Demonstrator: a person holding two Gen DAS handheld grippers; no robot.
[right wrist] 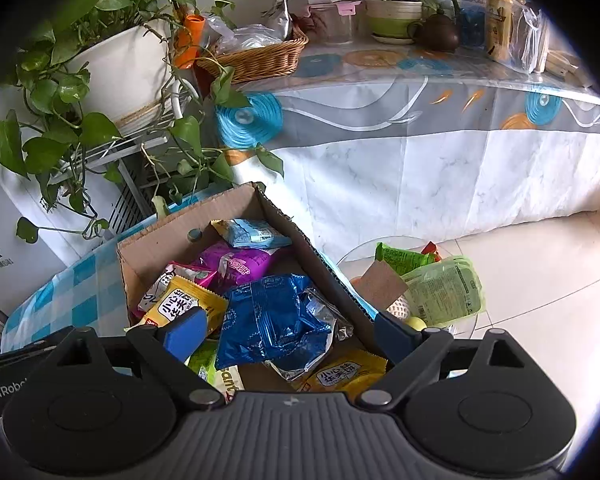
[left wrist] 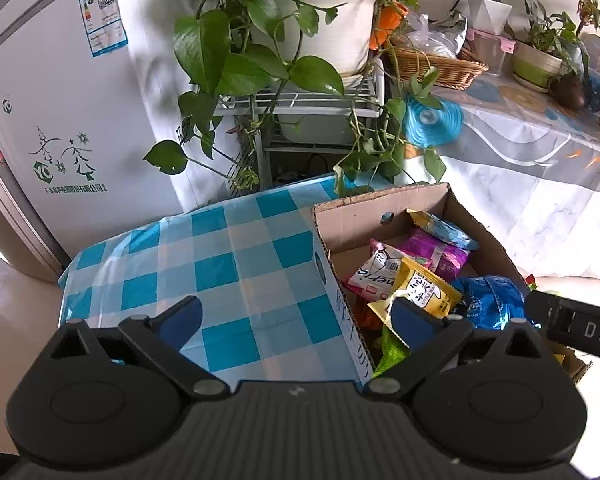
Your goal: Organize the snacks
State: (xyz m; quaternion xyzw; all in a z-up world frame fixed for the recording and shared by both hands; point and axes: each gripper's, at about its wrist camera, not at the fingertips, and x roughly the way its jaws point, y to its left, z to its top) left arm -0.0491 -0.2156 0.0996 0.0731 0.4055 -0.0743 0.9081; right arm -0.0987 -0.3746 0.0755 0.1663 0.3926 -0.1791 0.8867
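A cardboard box [left wrist: 332,220] [right wrist: 160,240] of snack packets stands on a blue checked cloth [left wrist: 236,264]. Inside lie a yellow packet [left wrist: 424,290] [right wrist: 180,306], a crumpled blue packet [right wrist: 272,320] [left wrist: 488,300], a purple packet [right wrist: 240,262] [left wrist: 436,248] and a light blue packet [right wrist: 252,234]. My left gripper [left wrist: 296,316] is open and empty, straddling the box's left wall. My right gripper [right wrist: 290,334] is open and empty above the blue packet, its right finger [right wrist: 392,338] outside the box's right wall. A glass plate [right wrist: 470,320] right of the box holds green packets [right wrist: 444,288].
Potted vines on a white rack [left wrist: 300,100] hang behind the box. A long table with a patterned cloth [right wrist: 420,148] carries a wicker basket [right wrist: 256,60], pots and jars. A white fridge [left wrist: 60,120] stands at left. Tiled floor [right wrist: 548,280] lies at right.
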